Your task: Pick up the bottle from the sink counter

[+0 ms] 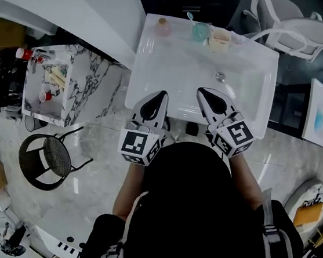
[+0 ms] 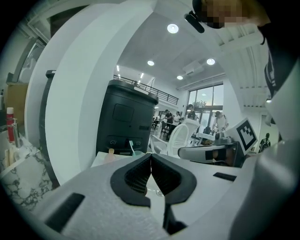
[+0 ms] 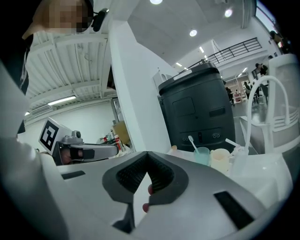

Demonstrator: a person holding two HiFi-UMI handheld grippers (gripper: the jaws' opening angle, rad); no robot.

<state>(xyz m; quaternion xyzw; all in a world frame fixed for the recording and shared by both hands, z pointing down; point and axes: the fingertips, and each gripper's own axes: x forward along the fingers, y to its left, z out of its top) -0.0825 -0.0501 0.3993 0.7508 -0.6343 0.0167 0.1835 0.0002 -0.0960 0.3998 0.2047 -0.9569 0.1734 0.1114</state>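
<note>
A small pinkish bottle (image 1: 162, 26) with a tan cap stands at the back left corner of the white sink counter (image 1: 151, 66). It also shows as the bottle (image 2: 110, 153) in the left gripper view and as the bottle (image 3: 174, 150) in the right gripper view. My left gripper (image 1: 158, 95) hovers over the counter's front edge, shut and empty, well short of the bottle. My right gripper (image 1: 204, 93) hangs beside it over the basin, also shut with nothing in it. Closed pads fill the near view of the left gripper (image 2: 151, 157) and of the right gripper (image 3: 147, 157).
A teal cup (image 1: 200, 31) with a toothbrush and a cream cup (image 1: 220, 39) stand along the back of the counter, right of the bottle. The drain (image 1: 220, 76) lies mid-basin. A marble shelf unit (image 1: 90, 87) and a black wire stool (image 1: 46, 161) stand at left.
</note>
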